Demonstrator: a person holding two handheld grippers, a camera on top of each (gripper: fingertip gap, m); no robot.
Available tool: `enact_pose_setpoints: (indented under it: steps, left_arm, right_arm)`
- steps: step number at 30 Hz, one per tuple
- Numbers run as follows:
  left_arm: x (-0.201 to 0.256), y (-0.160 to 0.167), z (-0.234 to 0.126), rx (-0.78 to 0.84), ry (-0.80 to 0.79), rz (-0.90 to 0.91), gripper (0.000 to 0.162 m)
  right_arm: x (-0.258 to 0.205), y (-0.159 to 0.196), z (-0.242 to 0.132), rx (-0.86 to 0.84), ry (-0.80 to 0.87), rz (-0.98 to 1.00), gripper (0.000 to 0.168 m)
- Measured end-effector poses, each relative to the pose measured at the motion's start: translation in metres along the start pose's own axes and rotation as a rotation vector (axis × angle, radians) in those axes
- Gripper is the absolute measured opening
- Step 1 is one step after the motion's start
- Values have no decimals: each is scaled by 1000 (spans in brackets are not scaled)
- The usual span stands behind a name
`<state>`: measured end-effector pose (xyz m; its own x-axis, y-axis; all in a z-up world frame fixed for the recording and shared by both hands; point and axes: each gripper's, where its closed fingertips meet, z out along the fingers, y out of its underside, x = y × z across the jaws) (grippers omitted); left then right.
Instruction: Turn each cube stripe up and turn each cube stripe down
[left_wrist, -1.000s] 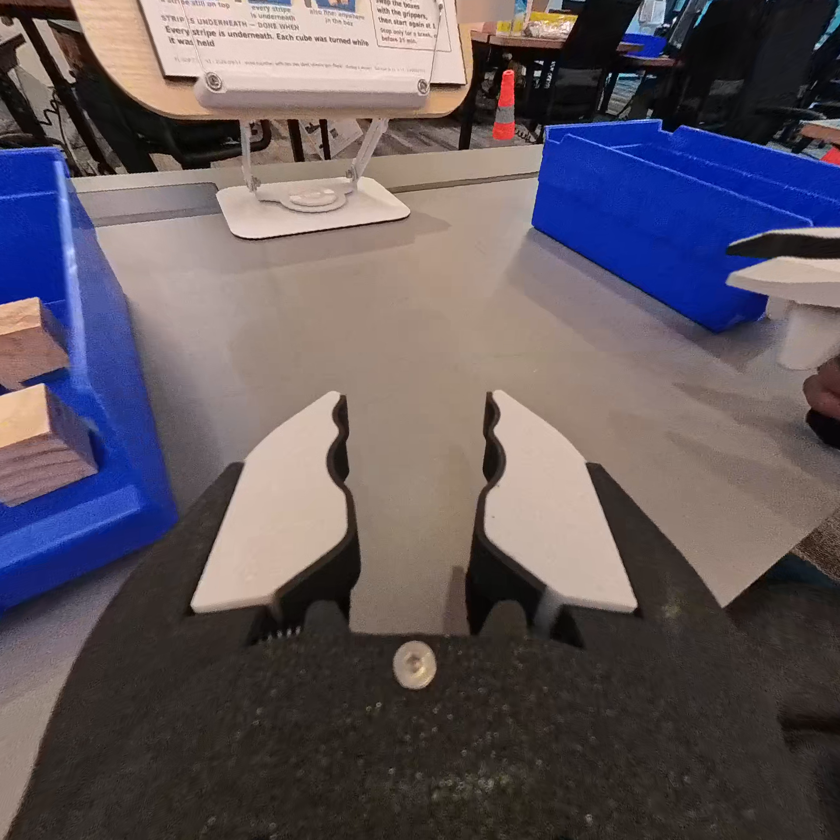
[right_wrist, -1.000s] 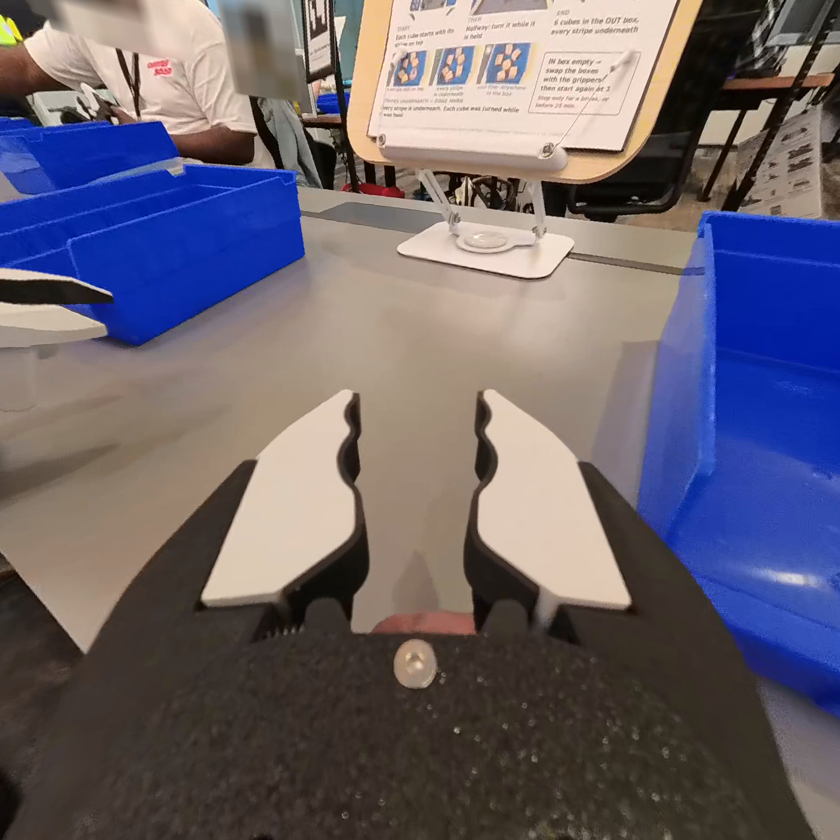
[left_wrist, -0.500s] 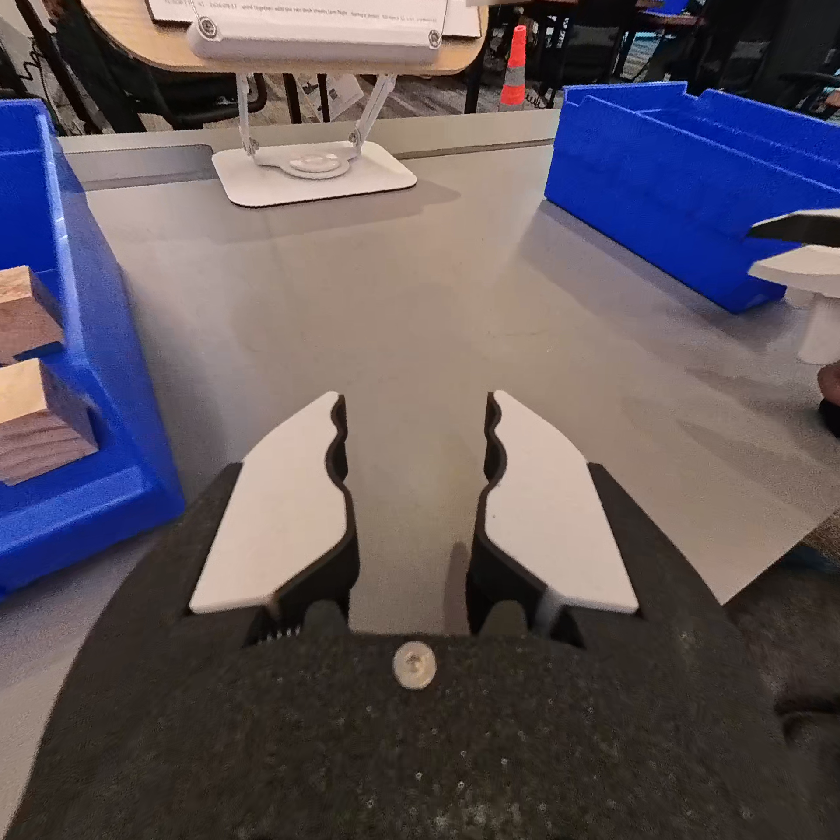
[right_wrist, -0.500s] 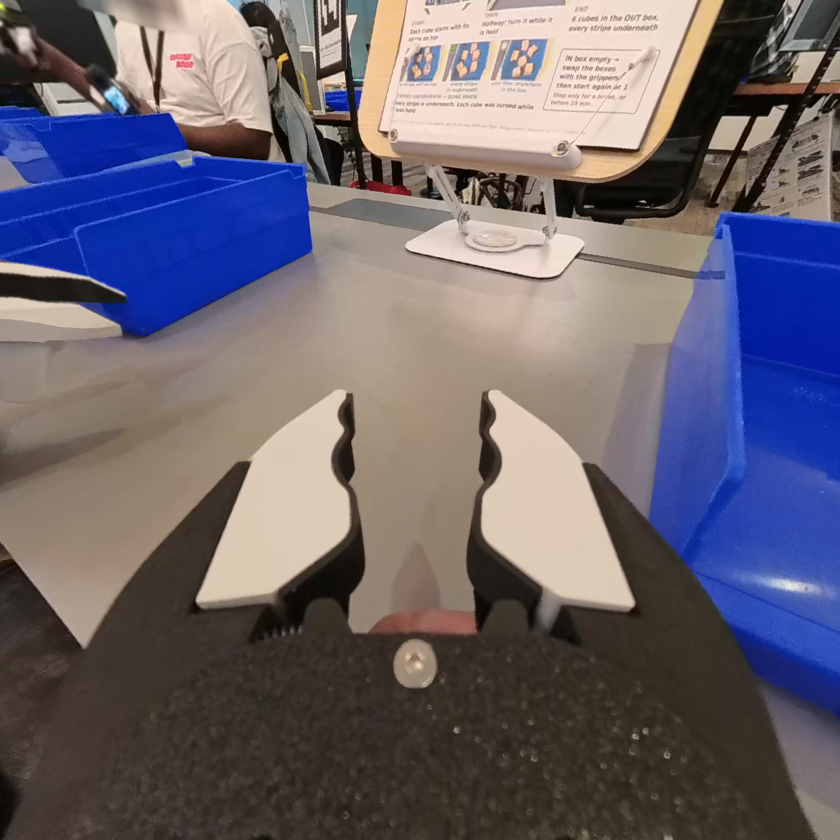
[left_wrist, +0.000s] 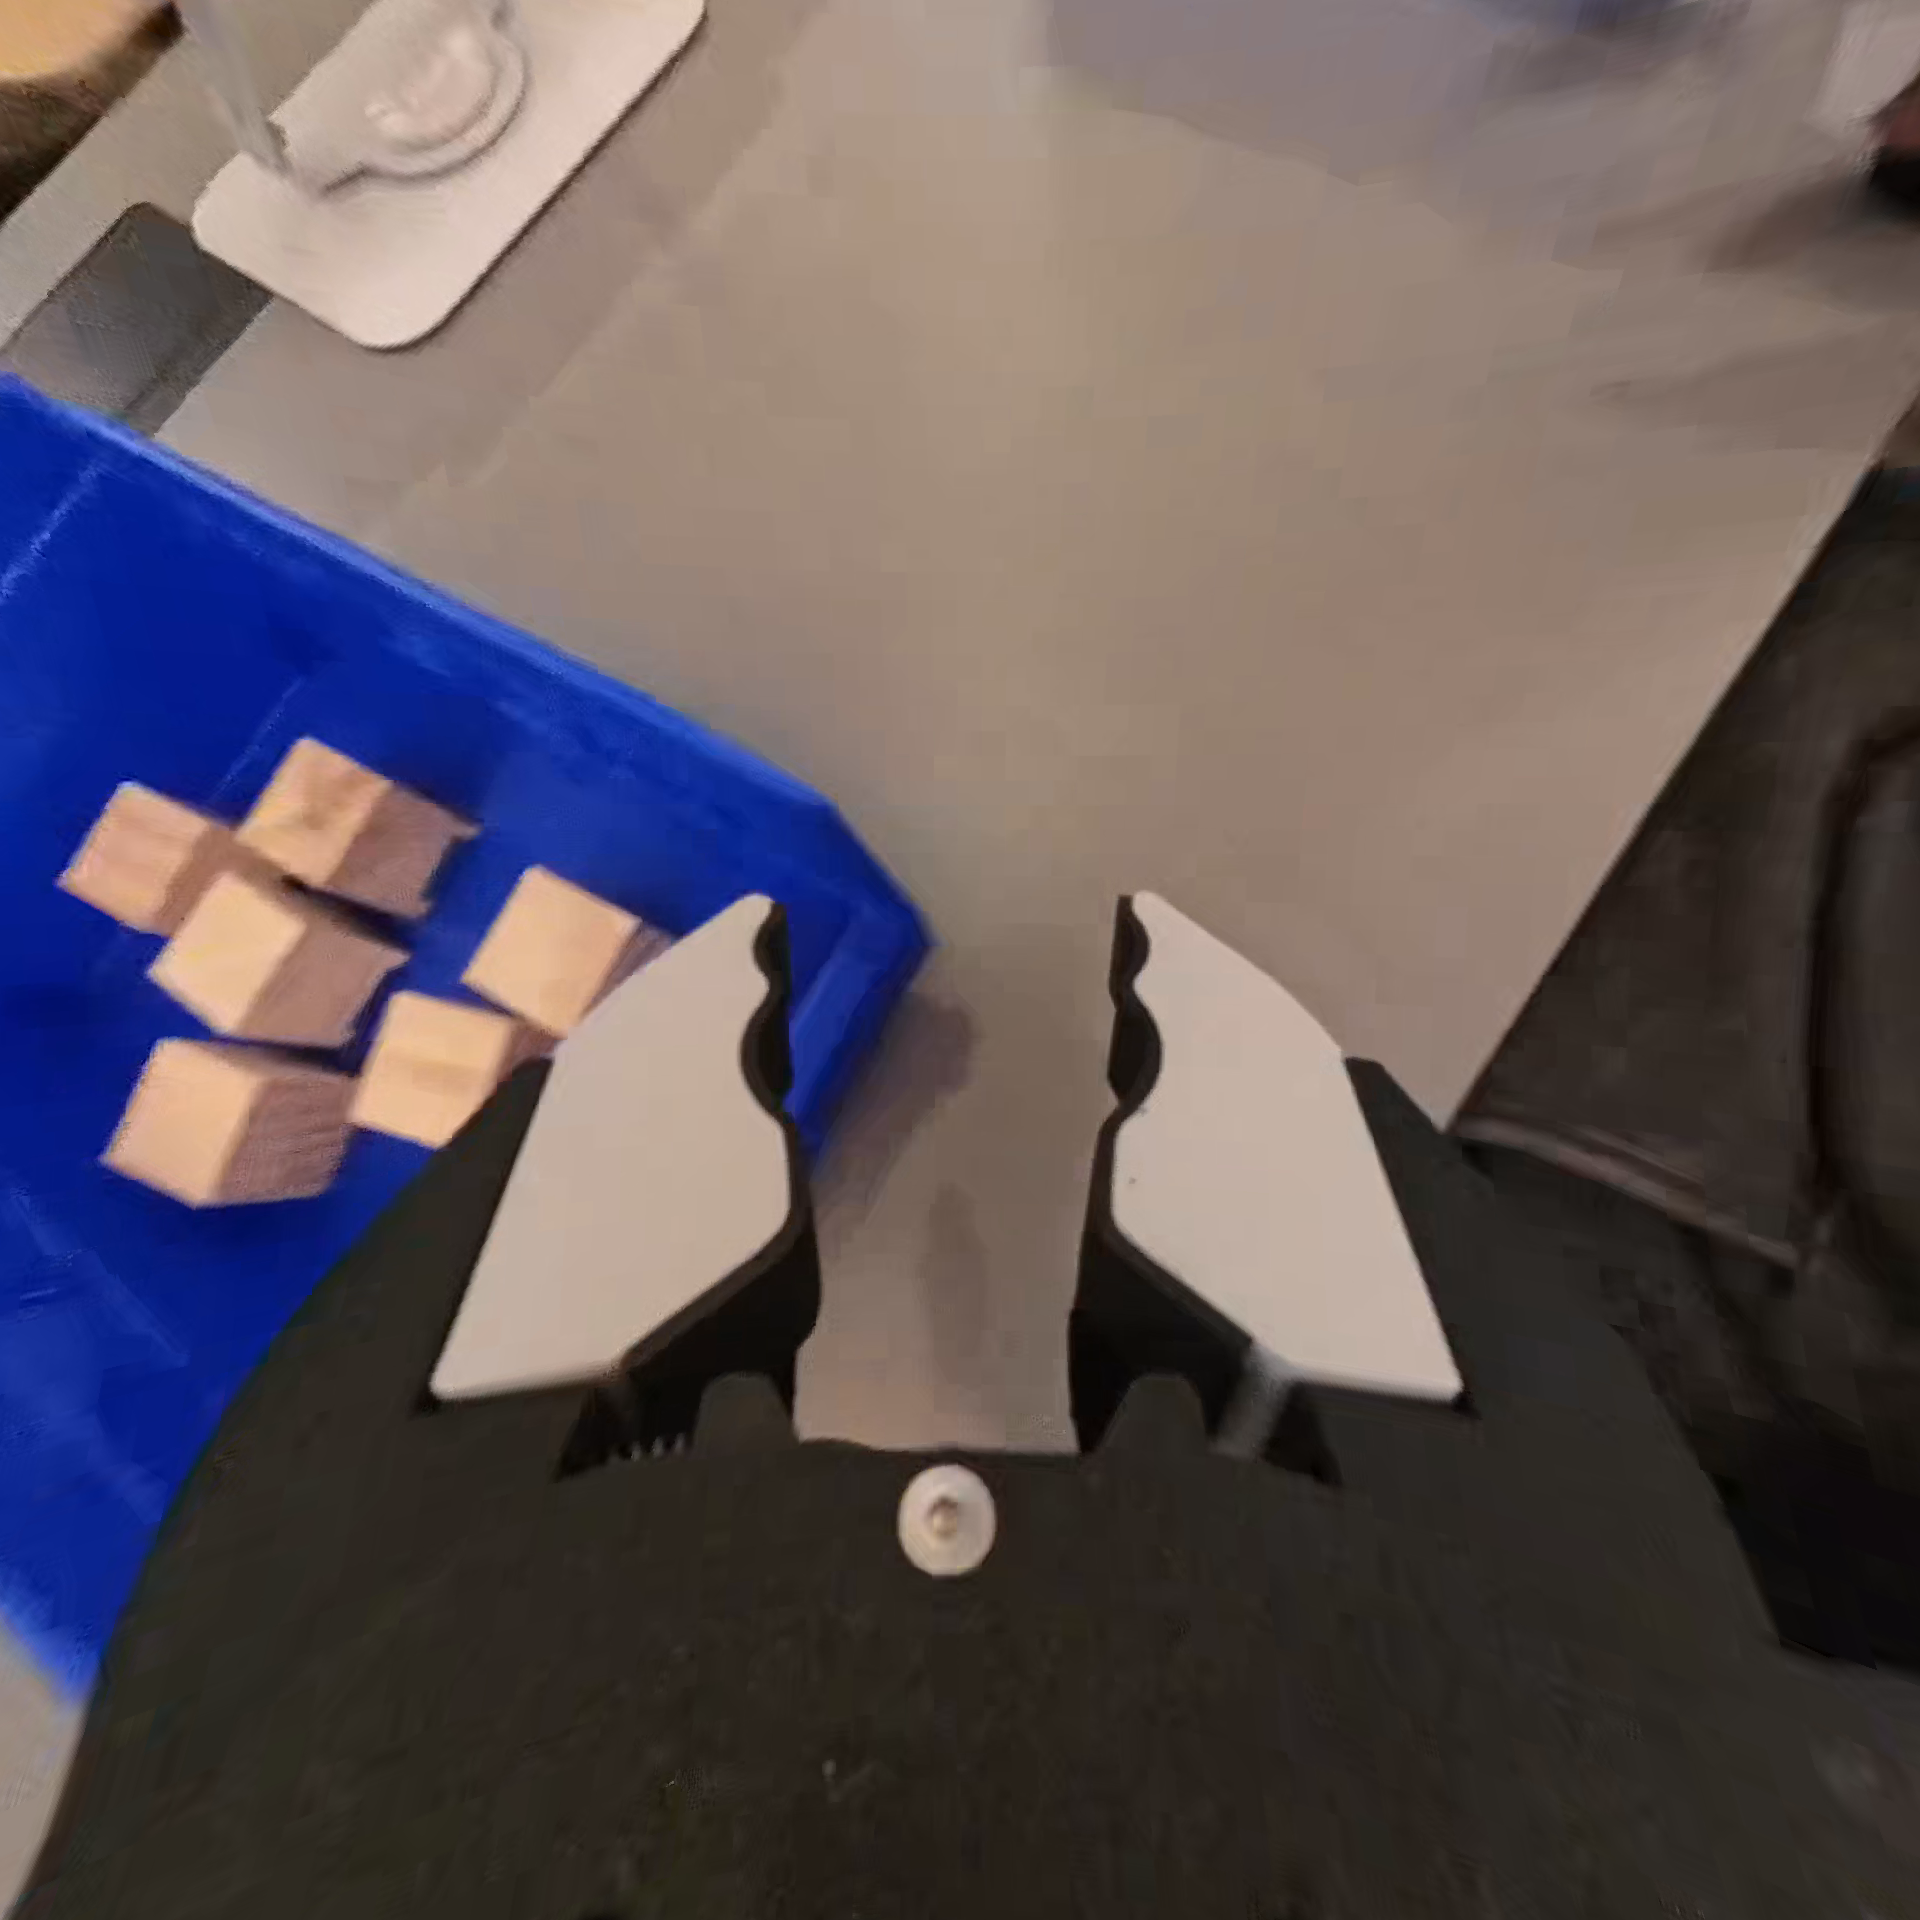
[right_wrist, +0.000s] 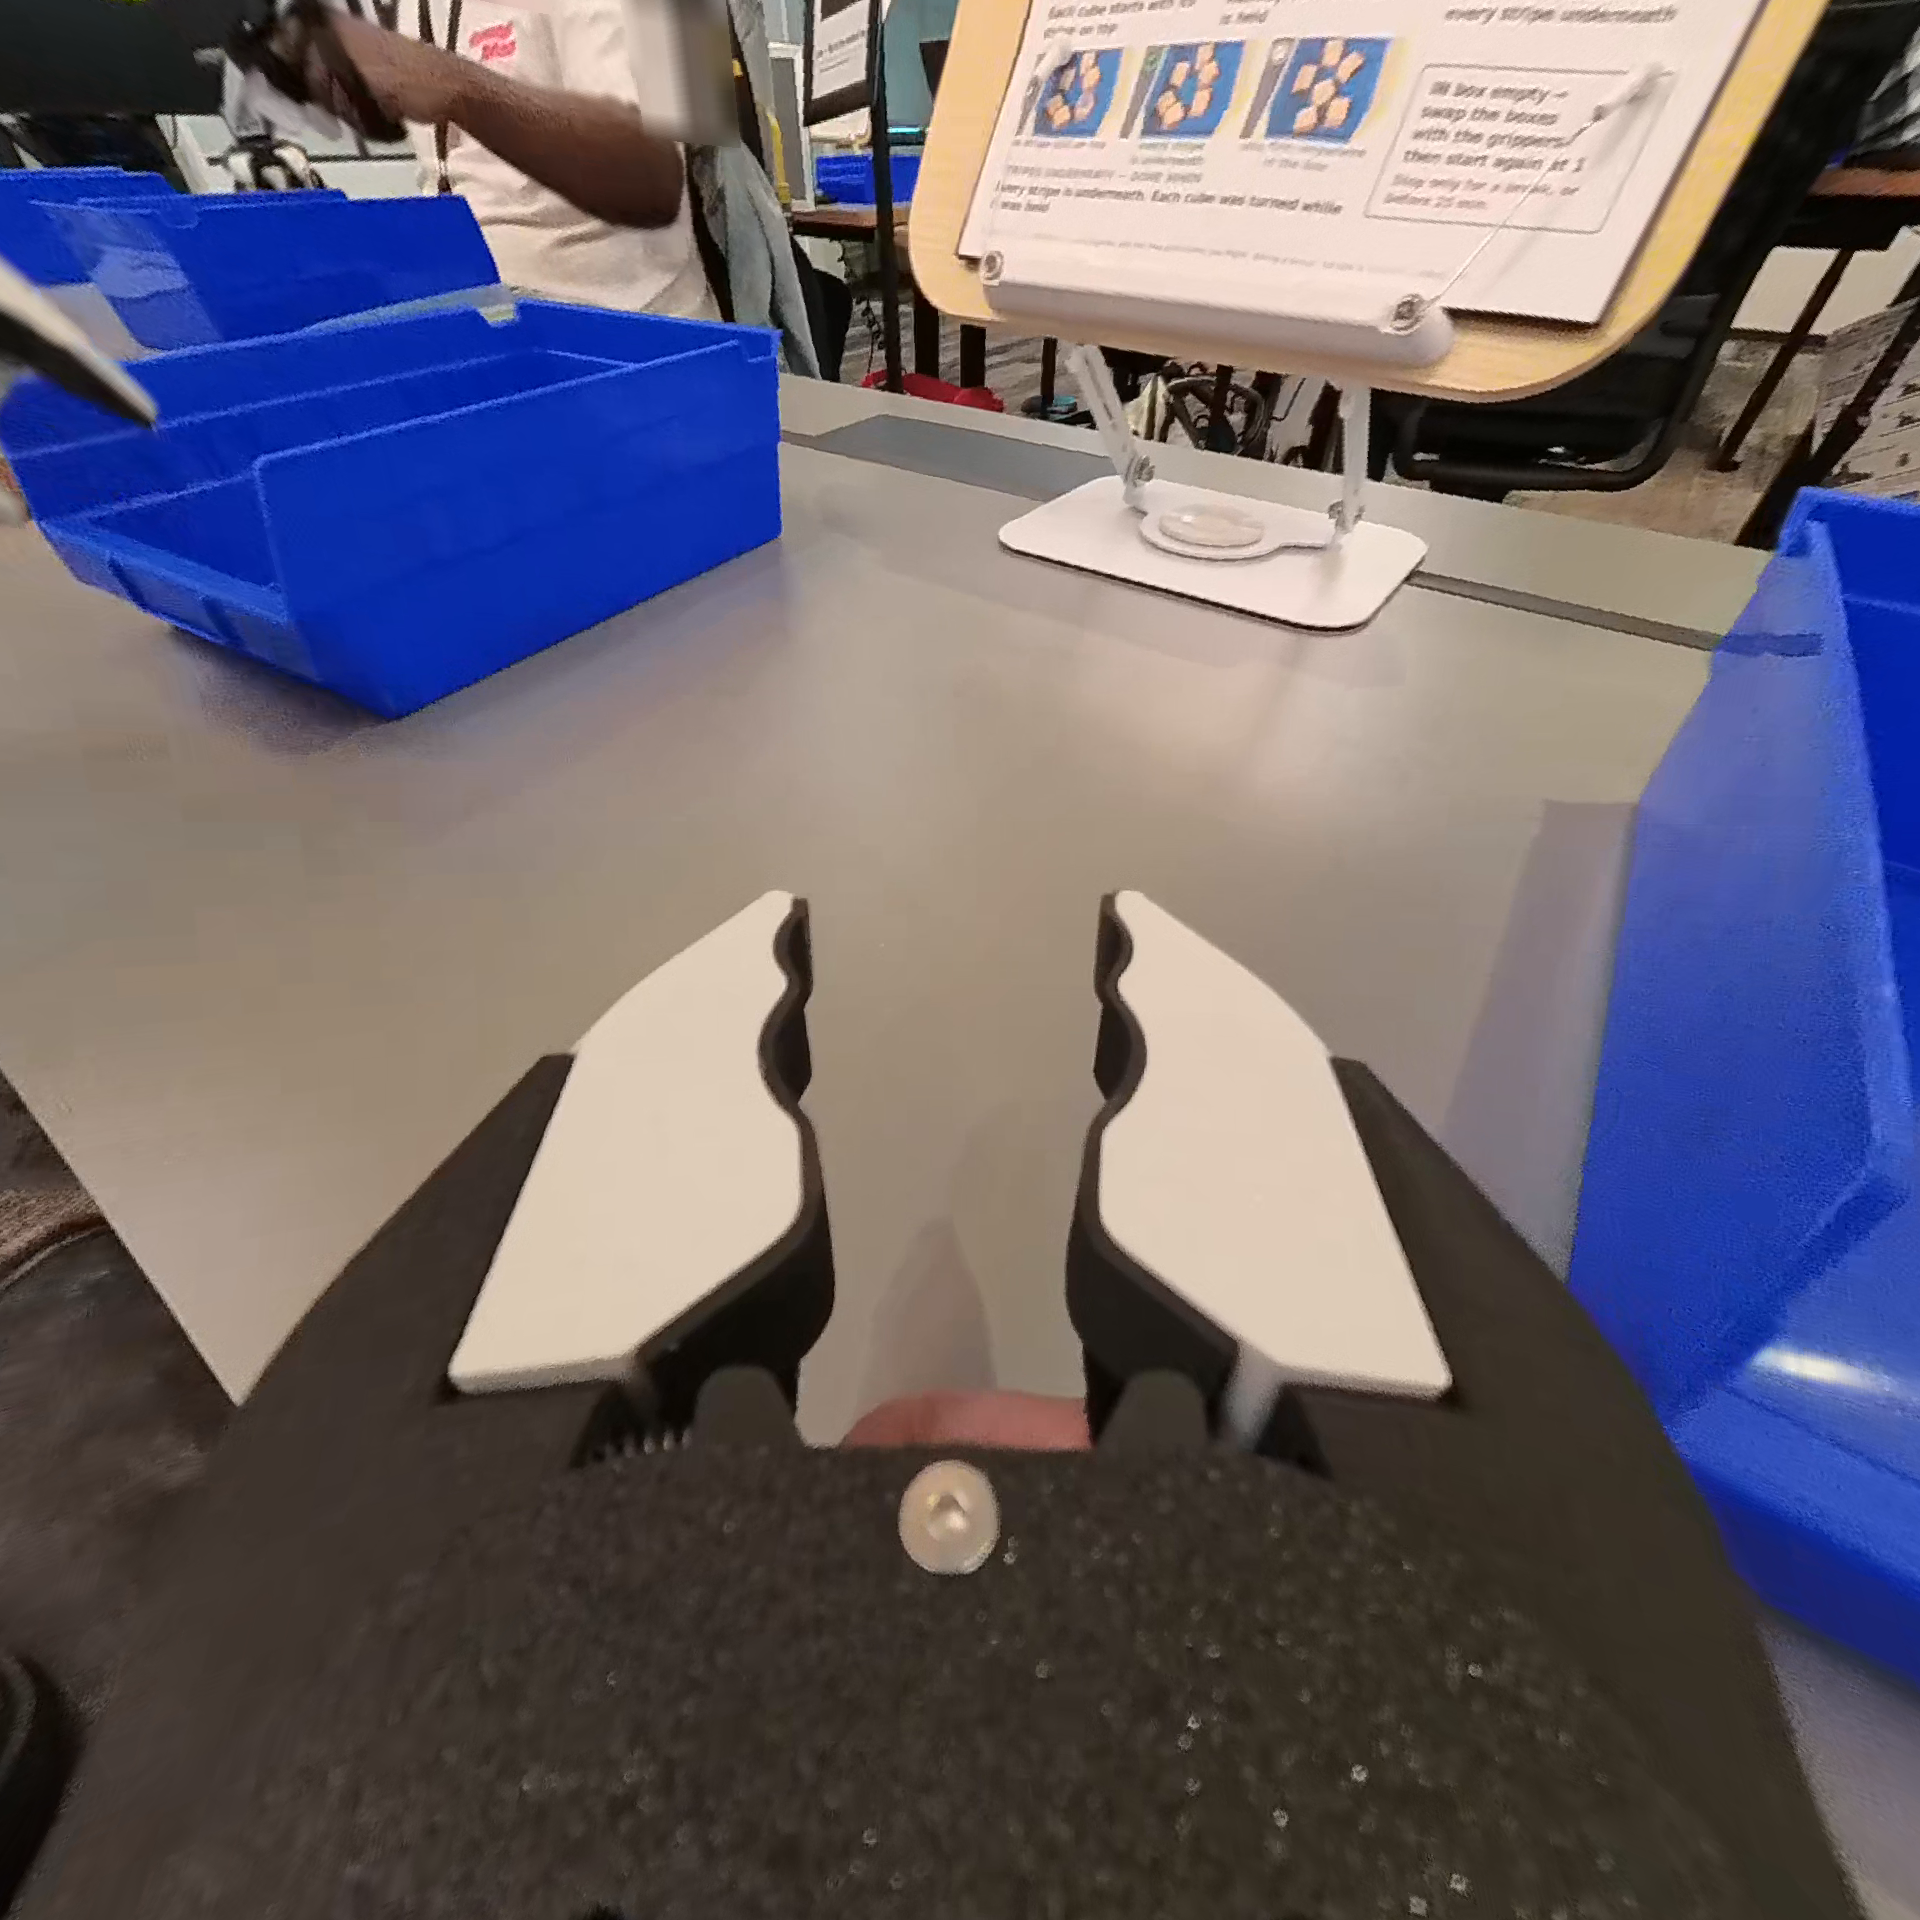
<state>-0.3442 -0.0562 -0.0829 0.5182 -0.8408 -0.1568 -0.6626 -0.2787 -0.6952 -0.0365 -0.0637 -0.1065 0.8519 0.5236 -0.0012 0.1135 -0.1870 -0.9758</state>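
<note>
The left gripper (left_wrist: 945, 925) had swung left and tilted down, jaws spread, over the bin (left_wrist: 727, 769) with six cubes (left_wrist: 270, 966) at lower left. The right gripper (right_wrist: 948, 920), spread too, hung empty above the grey table (right_wrist: 935, 748); a stand (right_wrist: 1216, 561) stood upper right.

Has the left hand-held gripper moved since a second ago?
Yes. The left hand-held gripper has swung left and tipped down toward the blue bin: six wooden cubes now show, and the stand base sits higher.
</note>
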Motion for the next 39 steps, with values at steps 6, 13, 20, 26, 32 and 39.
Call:
enact_pose_setpoints:
  steps: [6, 13, 20, 26, 32, 39]
  left_arm:
    - [-91, 32, 26, -347, -2, 256, 59]
    - [-119, 60, 69, -539, 118, 320, 59]
    - [-111, 75, 70, -629, 160, 331, 44]
    - [-138, 41, 25, -472, -50, 216, 43]
    - [-134, -23, -6, -89, -116, -116, 43]
    - [-63, -129, 17, 439, 313, -638, 43]
  right_arm:
    - [1, 2, 3, -13, 7, -25, 52]
    - [5, 3, -3, -4, -2, 39, 50]
    - [4, 5, 0, -24, -23, 56, 50]
    - [4, 4, -2, -20, -25, 52, 49]
    - [7, 4, 1, -39, -44, 62, 52]
    - [-7, -34, 21, -105, -361, 443, 74]
